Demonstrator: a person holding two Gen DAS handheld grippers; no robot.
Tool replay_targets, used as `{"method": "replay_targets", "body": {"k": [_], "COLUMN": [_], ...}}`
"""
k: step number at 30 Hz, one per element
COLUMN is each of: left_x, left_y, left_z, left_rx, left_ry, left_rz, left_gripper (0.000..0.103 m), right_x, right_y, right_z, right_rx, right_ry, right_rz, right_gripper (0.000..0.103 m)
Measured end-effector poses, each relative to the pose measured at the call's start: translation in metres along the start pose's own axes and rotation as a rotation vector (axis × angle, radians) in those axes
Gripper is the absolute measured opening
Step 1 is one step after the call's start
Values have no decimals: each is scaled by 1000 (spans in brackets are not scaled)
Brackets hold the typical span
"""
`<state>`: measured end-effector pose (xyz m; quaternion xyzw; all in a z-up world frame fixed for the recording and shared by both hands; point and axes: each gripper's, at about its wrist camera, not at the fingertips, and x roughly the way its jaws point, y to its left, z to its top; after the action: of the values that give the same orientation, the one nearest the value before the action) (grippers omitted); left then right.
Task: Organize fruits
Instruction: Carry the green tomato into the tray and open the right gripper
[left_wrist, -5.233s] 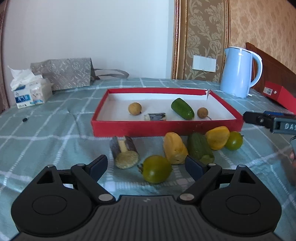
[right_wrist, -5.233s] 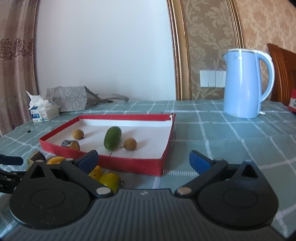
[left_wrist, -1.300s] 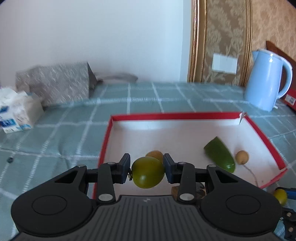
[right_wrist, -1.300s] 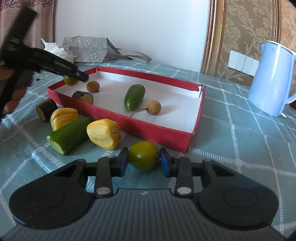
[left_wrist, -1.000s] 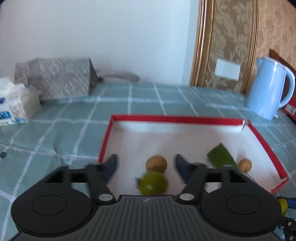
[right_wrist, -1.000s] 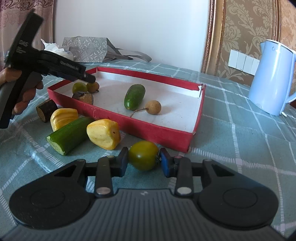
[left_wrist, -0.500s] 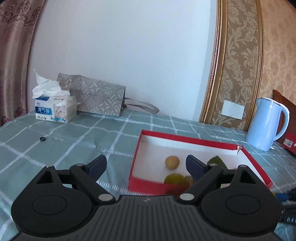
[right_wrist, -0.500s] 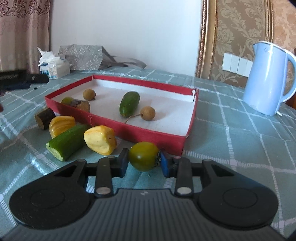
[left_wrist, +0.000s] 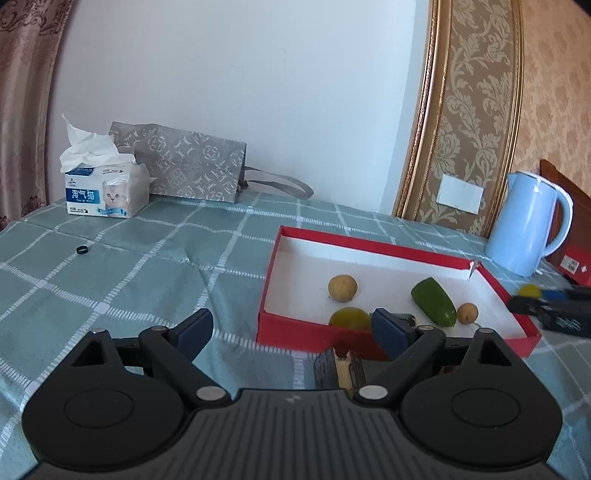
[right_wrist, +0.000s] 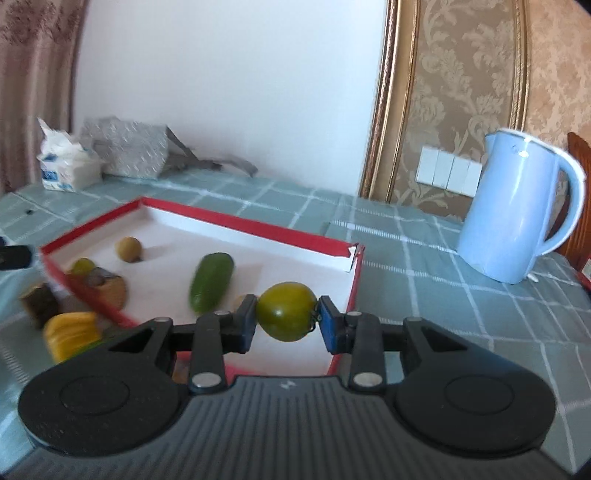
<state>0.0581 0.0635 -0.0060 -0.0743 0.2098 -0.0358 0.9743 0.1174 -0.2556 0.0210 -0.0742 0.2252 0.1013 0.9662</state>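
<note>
A tissue box (left_wrist: 103, 192) and a grey patterned bag (left_wrist: 192, 168) stand side by side at the far left of the checked worktop (left_wrist: 110, 266), a small black ring (left_wrist: 82, 250) lies nearer on the cloth, and a pale blue kettle (left_wrist: 526, 225) stands far right below a wall switch (left_wrist: 460, 194).

A tray (left_wrist: 376, 248) sits on the desk (left_wrist: 147, 258). In it, a longan (left_wrist: 342, 288) lies left, a cucumber (left_wrist: 433, 307) right of it, a second longan (left_wrist: 467, 313) further right, and a tomato (left_wrist: 349, 318) at the near wall. A stub (left_wrist: 340, 371) lies on the desk before the tray. Far left stand a tissue box (left_wrist: 101, 192) and a bag (left_wrist: 188, 168); far right, a kettle (left_wrist: 526, 225).
</note>
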Motion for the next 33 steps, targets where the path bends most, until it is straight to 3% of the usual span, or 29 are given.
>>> {"method": "replay_targets", "body": {"k": [8, 10, 11, 12, 13, 19, 20, 25, 27, 33], "left_x": [0, 1, 1, 1, 1, 0, 0, -1, -3, -9], "left_y": [-3, -2, -2, -2, -2, -4, -3, 1, 2, 3], "left_z": [0, 0, 0, 0, 0, -1, -1, -1, -1, -6], "left_rx": [16, 10, 8, 7, 9, 21, 20, 1, 4, 15], "left_ry": [-2, 0, 0, 4, 4, -3, -5, -7, -9, -6], "left_rz": [-9, -11, -13, -15, -14, -6, -5, -3, -2, -12], "left_gripper": [93, 93, 93, 93, 93, 93, 93, 93, 93, 93], "right_x": [59, 62, 62, 62, 60, 43, 37, 1, -9, -48], "right_y": [-9, -9, -7, -5, -2, 2, 2, 9, 15, 37], "right_z": [3, 2, 2, 2, 2, 1, 0, 0, -1, -22], "right_rx": [57, 56, 48, 45, 40, 78, 95, 76, 52, -7], "right_ry": [97, 99, 97, 90, 74, 15, 6, -93, -88, -116], "right_rz": [-45, -38, -37, -42, -61, -13, -15, -72, -106, -68], "right_gripper": [33, 38, 43, 58, 65, 92, 102, 103, 103, 103]}}
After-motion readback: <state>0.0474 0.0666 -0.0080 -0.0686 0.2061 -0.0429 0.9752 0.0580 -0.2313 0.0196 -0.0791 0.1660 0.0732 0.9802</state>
